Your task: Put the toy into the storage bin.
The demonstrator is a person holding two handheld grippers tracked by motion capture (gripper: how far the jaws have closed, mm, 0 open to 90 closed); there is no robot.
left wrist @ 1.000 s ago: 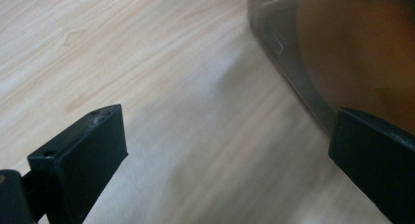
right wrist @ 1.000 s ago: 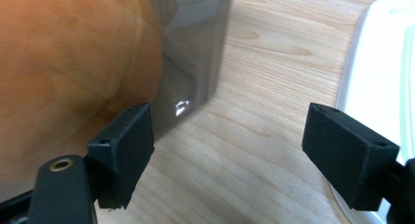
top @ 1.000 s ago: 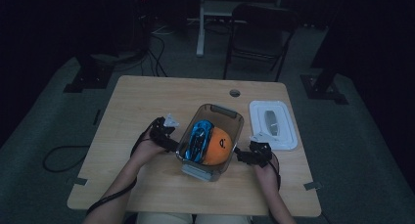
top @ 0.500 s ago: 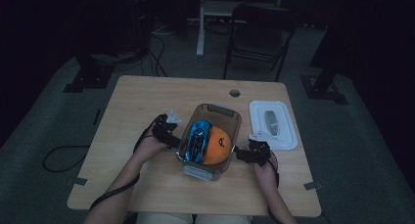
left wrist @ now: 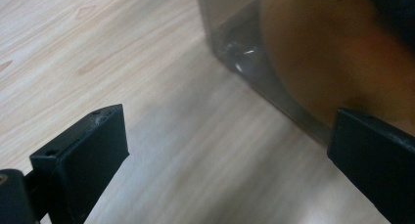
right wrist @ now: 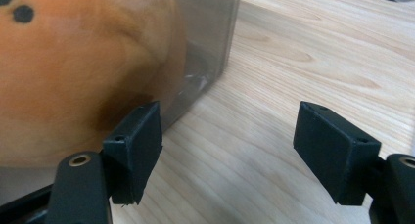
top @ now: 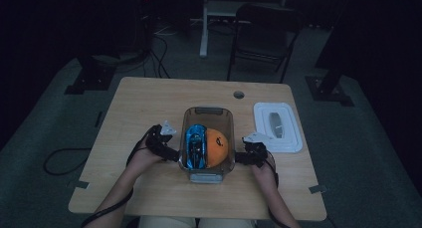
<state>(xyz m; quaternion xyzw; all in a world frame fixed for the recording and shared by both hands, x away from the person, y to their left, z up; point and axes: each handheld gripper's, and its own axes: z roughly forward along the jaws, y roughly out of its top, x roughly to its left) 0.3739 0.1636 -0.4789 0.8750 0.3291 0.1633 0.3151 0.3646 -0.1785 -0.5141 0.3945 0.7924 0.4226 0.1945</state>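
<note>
A clear plastic bin point(top: 208, 112) stands mid-table with a blue toy car point(top: 195, 144) and an orange ball point(top: 218, 147) inside. My left gripper point(top: 172, 154) is low against the bin's left wall. In the left gripper view it point(left wrist: 230, 136) is open over bare wood, with the bin wall point(left wrist: 244, 62) just past its right jaw. My right gripper point(top: 241, 158) sits at the bin's right wall. Its point(right wrist: 230, 128) jaws have just been closing but stand open, with only tabletop between them. The orange ball point(right wrist: 73, 72) shows through the wall beside its left jaw.
A white lid point(top: 277, 126) lies flat on the table to the right of the bin, close to my right hand. A cable hole point(top: 239, 94) is in the tabletop behind the bin. A dark chair point(top: 259, 34) stands beyond the far edge.
The left hand has shifted slightly along the bin's left side. The right hand has stayed by the right wall.
</note>
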